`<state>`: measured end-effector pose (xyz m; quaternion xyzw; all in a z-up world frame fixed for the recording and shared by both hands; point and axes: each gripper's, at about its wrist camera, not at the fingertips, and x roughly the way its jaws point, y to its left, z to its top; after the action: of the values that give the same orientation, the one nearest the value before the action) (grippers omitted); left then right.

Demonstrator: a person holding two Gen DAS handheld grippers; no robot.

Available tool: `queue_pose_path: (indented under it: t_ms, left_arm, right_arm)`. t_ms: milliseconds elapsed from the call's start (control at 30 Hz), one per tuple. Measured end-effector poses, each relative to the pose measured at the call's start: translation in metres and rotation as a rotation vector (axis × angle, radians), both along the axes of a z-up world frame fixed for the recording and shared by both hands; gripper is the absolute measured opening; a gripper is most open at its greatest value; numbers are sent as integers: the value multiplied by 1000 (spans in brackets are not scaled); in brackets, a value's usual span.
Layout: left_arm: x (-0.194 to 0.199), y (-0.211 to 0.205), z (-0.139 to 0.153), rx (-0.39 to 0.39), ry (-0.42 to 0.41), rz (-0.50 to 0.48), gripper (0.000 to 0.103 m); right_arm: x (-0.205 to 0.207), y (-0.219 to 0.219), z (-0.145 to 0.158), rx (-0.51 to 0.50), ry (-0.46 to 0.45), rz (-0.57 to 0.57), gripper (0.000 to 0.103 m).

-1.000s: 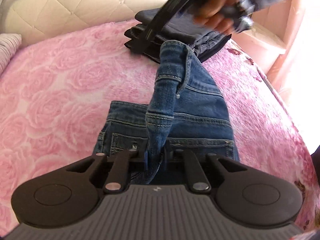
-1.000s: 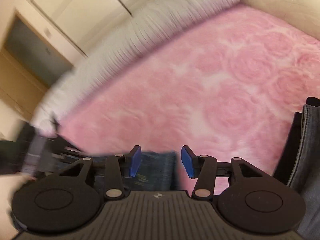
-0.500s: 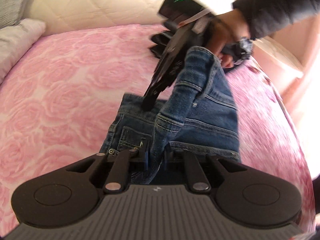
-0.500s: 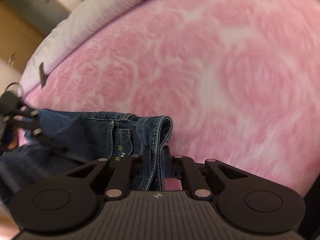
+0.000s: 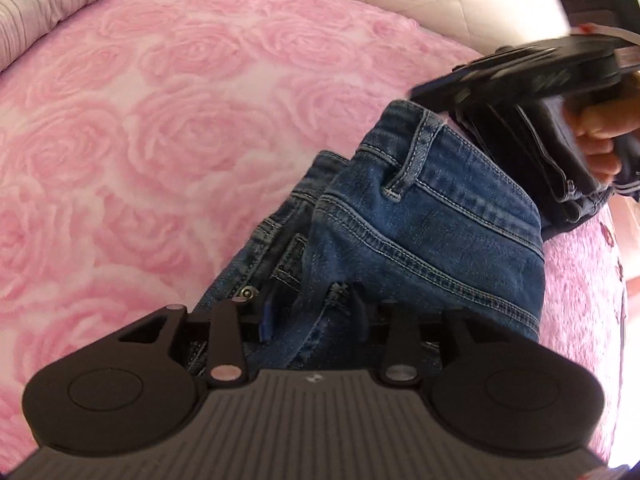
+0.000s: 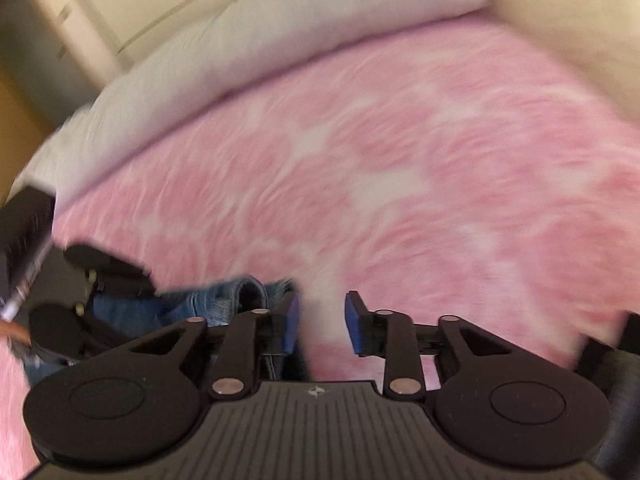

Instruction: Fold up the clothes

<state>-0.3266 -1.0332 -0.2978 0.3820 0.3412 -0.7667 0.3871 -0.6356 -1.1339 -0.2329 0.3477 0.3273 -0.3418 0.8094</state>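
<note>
Both grippers just opened, releasing the jeans (image 5: 432, 220). Left gripper (image 5: 312, 316): fingers spread, denim loose between. Right gripper (image 6: 320, 316): fingers spread, empty, jeans just left.

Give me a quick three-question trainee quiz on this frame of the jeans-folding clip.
1. True or false: the right gripper is clamped on the blue jeans.
2. What do the jeans lie on? A) pink rose-patterned blanket B) wooden table C) grey carpet
3. In the left wrist view, what lies past the jeans, by the person's hand?

Key
1. False: its jaws have just been opening, and only blanket shows between them.
2. A
3. A pile of dark folded clothes.
</note>
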Motion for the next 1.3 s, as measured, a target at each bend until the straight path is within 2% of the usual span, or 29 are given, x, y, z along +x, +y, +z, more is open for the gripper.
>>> queue_pose_path:
  t_ms: [67, 167, 233, 300, 400, 500, 567, 667, 733, 933, 1033, 1167, 1267, 1300]
  left_arm:
    - [4, 4, 6, -19, 1, 15, 34]
    - [19, 18, 23, -54, 5, 54, 33]
    - [38, 34, 38, -75, 14, 90, 35]
    - [64, 57, 52, -98, -24, 142, 40]
    - [111, 101, 68, -100, -114, 229, 45]
    - [159, 152, 77, -71, -235, 315, 48]
    - [187, 188, 81, -53, -321, 361, 58]
    - [218, 248, 81, -28, -439, 399, 59]
    - [233, 287, 79, -14, -500, 423, 59]
    - [277, 400, 61, 43, -624, 483, 62]
    - [306, 449, 52, 33, -709, 478, 63]
    - [356, 497, 37, -41, -843, 369, 63]
    - [408, 510, 37, -80, -769, 408, 63]
    - [427, 510, 38, -83, -697, 477, 63]
  right_arm:
    - [-15, 12, 16, -38, -6, -50, 37]
    - [-23, 43, 36, -72, -12, -53, 38]
    - [-17, 68, 44, -83, -16, -17, 40]
    - [-7, 92, 44, -63, -26, 26, 44]
    - [9, 116, 28, 17, -47, 77, 46]
    - [27, 128, 2, 78, -20, 93, 51]
    - [36, 131, -13, 74, 14, 79, 53]
    - [53, 135, -8, 34, 69, 66, 54]
    - [65, 142, 3, 17, 75, 56, 54]
    - [121, 197, 22, 2, 83, 118, 59]
    - [162, 240, 29, -9, 110, 187, 60]
    - [215, 302, 34, -17, 149, 227, 61]
    - [262, 348, 29, 1, 165, 249, 66]
    - [280, 362, 25, 3, 174, 270, 68]
